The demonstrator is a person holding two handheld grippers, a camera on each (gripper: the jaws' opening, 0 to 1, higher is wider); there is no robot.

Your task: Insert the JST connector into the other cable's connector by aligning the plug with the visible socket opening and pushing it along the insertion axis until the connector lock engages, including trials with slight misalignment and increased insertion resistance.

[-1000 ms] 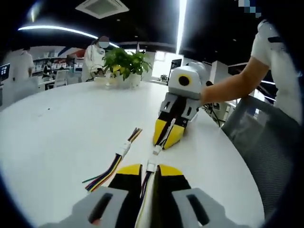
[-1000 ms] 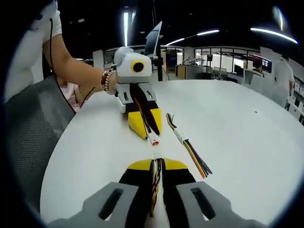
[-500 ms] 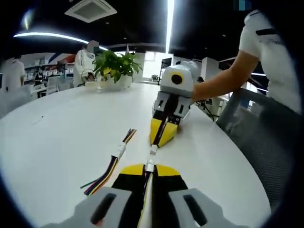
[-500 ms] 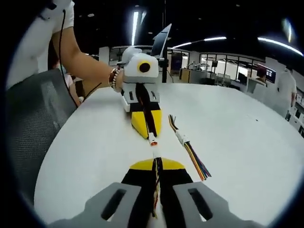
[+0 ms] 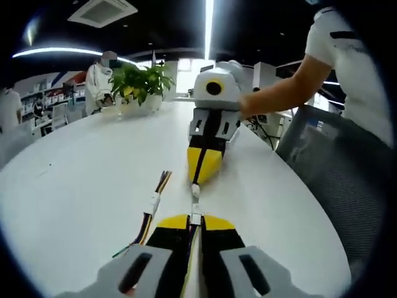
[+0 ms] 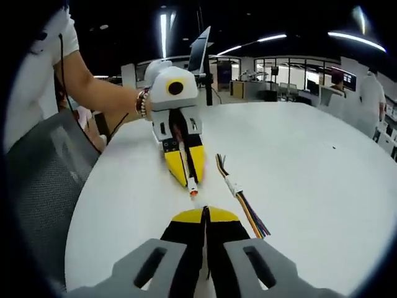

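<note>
White worktop carries a spare multicoloured cable. Left claw is clamped on its white connector, right claw on its orange-tipped connector, tips nearly touching.

The tabletop is smooth, white and faintly glossy, catching soft reflections from the ceiling strips. Both tools have matt black and yellow plastic jaws on pale grey plastic bodies: the left tool, the right tool. The spare cable shows shiny coloured wire insulation and a white plastic connector. The chair back is grey woven mesh.
</note>
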